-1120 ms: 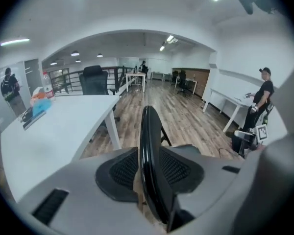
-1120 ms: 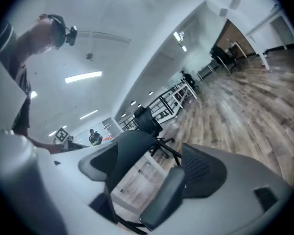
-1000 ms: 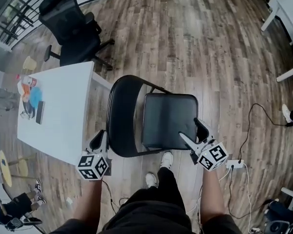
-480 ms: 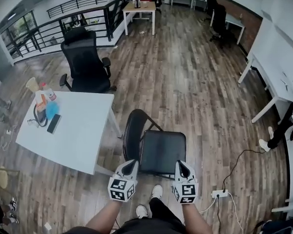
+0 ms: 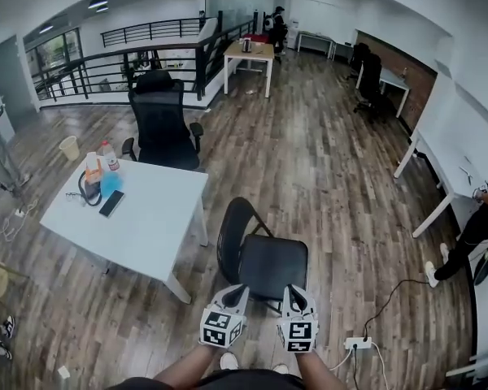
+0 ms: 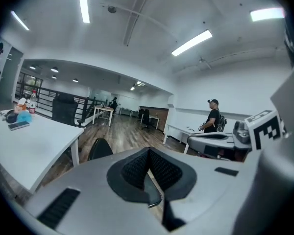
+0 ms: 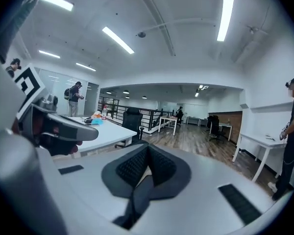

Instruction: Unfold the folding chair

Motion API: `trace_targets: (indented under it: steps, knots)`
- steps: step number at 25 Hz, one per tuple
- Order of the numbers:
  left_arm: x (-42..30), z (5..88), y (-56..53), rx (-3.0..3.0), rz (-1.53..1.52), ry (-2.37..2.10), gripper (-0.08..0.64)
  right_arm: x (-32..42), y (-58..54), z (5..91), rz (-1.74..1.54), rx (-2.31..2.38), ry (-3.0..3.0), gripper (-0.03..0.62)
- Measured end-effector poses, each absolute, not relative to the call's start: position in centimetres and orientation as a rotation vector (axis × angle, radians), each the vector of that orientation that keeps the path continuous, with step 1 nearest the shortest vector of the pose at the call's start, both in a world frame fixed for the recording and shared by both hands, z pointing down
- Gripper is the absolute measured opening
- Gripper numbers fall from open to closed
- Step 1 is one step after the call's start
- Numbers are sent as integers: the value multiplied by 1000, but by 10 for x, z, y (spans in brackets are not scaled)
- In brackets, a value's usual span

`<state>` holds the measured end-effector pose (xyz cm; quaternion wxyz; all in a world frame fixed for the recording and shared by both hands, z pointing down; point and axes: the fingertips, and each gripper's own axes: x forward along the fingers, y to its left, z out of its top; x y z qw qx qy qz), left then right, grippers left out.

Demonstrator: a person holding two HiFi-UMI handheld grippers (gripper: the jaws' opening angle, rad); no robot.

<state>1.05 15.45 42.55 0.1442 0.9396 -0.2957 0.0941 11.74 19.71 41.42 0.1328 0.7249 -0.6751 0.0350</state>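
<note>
CHAIR: folding chair (image 5: 264, 260) stands unfolded on wood floor (image 5: 325, 161), just right of white table (image 5: 150, 210) | HIDDEN: seat's near edge and front legs, behind both grippers | LEFT: left gripper (image 5: 237, 292) jaws closed, empty | RIGHT: right gripper (image 5: 293, 292) jaws closed, empty | CHANGE: a second ago the grippers flanked the seat, right jaws wide; now they are side by side.

— What changed by the folding chair (image 5: 264, 265)?
— The left tongs (image 5: 237, 292) and right tongs (image 5: 294, 293) drew back from its sides; now they're side by side before its seat's front edge; both have closed, empty.
</note>
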Motion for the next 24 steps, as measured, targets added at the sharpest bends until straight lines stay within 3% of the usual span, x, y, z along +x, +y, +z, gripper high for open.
trace_targets:
  steps: [16, 24]
  knots:
    - [30, 392, 252, 2653, 228, -1045, 5, 137, 316, 374, -28, 2080, -2099, 14]
    - [49, 382, 257, 2698, 213, -1033, 5, 145, 316, 363, -92, 2097, -2124, 14]
